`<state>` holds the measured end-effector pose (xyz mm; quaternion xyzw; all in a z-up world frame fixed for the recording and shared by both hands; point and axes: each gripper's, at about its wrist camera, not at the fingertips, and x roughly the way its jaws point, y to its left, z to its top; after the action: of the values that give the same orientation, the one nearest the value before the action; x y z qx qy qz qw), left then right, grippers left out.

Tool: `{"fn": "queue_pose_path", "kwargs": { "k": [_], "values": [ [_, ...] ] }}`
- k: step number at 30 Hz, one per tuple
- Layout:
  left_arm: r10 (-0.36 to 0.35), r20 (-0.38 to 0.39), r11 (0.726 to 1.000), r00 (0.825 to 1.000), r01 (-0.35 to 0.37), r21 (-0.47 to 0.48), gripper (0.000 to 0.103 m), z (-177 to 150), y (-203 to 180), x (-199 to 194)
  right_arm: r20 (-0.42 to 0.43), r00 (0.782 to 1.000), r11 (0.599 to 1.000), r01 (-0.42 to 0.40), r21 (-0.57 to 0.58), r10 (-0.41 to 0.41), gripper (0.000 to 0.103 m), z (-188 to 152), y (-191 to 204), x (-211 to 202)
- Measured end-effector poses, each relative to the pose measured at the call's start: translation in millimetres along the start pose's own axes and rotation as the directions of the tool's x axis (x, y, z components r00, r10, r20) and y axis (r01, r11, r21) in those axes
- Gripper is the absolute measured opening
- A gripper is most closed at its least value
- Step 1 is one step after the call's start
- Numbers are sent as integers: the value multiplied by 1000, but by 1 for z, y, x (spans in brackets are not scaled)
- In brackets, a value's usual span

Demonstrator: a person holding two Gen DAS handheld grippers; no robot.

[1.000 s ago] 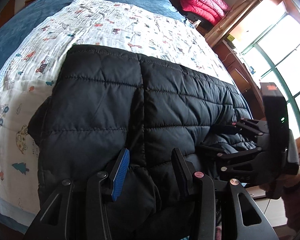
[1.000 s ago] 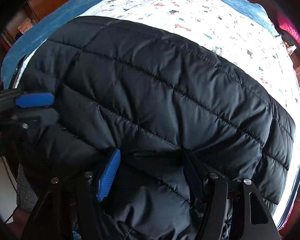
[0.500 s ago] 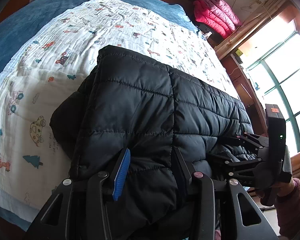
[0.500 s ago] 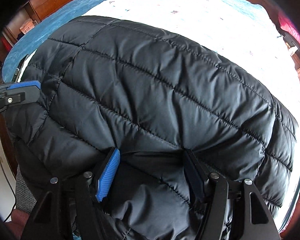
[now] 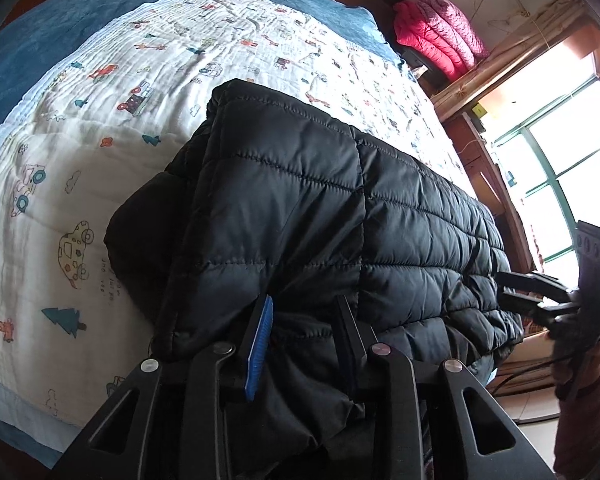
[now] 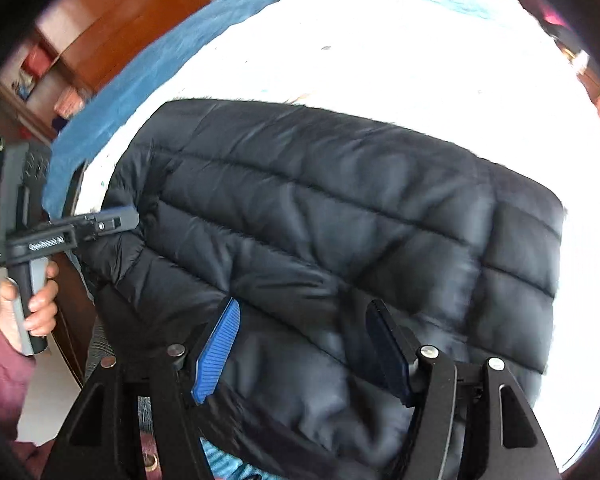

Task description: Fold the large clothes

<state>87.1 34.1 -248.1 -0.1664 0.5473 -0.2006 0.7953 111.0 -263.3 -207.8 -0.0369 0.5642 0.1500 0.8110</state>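
Observation:
A black quilted puffer jacket (image 5: 340, 216) lies folded across the near edge of the bed; it also shows in the right wrist view (image 6: 340, 208). My left gripper (image 5: 304, 316) has its jaws apart with a fold of the jacket's near edge bunched between them. My right gripper (image 6: 304, 320) likewise has jacket fabric between its blue pads (image 6: 216, 352), wider apart. Each view shows the other gripper: the right one at the jacket's right end (image 5: 540, 296), the left one at its left end (image 6: 100, 224).
The bed has a white quilt with a cartoon print (image 5: 80, 128) over a blue cover (image 5: 32, 40). A folded red duvet (image 5: 440, 28) sits on a shelf by the window (image 5: 560, 160). Wooden furniture (image 6: 112, 12) stands left of the bed.
Both grippers have drawn back toward the bed's near edge, so more quilt shows beyond the jacket. The right gripper's jaws have spread wider. The right view is blurred by motion.

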Motion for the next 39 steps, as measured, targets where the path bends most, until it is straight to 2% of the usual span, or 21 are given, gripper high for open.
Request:
{"fn": "queue_pose_path", "kwargs": {
  "k": [3, 8, 14, 19, 23, 27, 32, 37, 39],
  "values": [
    [7, -2, 1000, 1000, -7, 2, 34, 1, -2, 1, -6, 999, 998, 35, 47, -35, 72, -12, -32, -17],
    [11, -2, 1000, 1000, -11, 4, 34, 1, -3, 2, -52, 998, 992, 37, 121, -31, 72, -36, -70, -23],
    [31, -11, 999, 999, -31, 19, 34, 2, -8, 5, -96, 995, 989, 32, 145, -19, 72, -53, -84, 2],
    [29, -13, 999, 999, -29, 21, 34, 4, -8, 7, -57, 998, 984, -14, 176, 24, 72, -64, -97, 14],
    [40, -8, 999, 999, -40, 28, 34, 2, -10, 7, -53, 998, 985, -15, 170, 24, 73, -70, -103, 11],
    [65, -5, 996, 998, -65, 54, 34, 2, -14, 8, -64, 998, 989, -12, 148, 22, 72, -54, -92, -8],
    [63, 1, 997, 998, -63, 54, 34, 0, -15, 8, 35, 999, 989, -35, 146, 30, 72, -15, -97, -46],
    [57, 3, 997, 998, -57, 49, 34, 0, -13, 8, 64, 997, 982, -46, 185, 35, 72, 31, -106, -36],
    [60, 1, 997, 998, -60, 56, 34, 0, -14, 8, 59, 998, 978, -43, 203, 31, 72, 37, -113, -20]
  ]
}}
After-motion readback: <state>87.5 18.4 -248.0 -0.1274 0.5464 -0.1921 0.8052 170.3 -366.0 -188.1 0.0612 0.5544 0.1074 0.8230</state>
